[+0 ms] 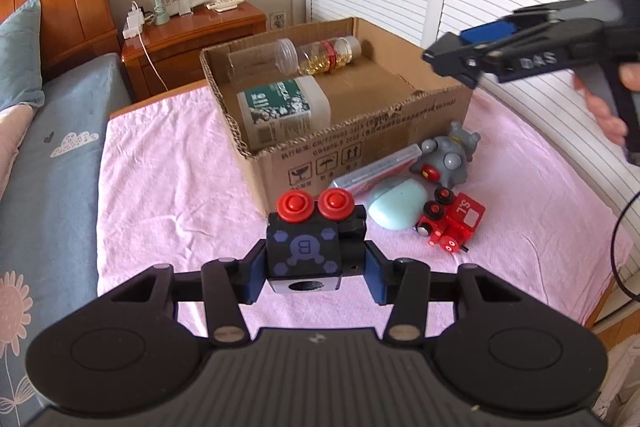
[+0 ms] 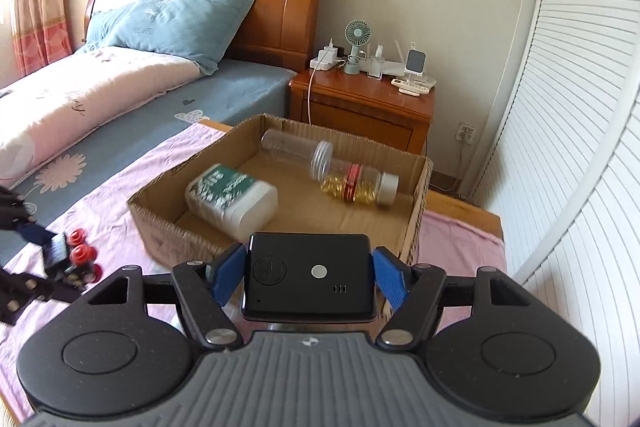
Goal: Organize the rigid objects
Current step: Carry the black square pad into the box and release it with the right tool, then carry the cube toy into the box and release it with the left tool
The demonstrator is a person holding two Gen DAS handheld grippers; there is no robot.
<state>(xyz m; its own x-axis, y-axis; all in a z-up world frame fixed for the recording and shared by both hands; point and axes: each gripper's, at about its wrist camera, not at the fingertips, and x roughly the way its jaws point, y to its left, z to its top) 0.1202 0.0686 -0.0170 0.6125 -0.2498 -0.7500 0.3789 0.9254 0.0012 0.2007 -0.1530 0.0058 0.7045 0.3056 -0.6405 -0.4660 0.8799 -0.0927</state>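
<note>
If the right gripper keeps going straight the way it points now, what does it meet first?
Probably the cardboard box: the right gripper, shut on a black device, points down into its open top, toward bare floor beside the white bottle. Depth is uncertain.

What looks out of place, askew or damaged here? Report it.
The cardboard box has its near corner torn ragged. Inside it the clear jar, the capsule bottle and the white bottle lie tipped on their sides. The red toy train lies on its side on the pink cloth.

Two close claw-mounted views, shared cardboard box [image 1: 360, 147]
</note>
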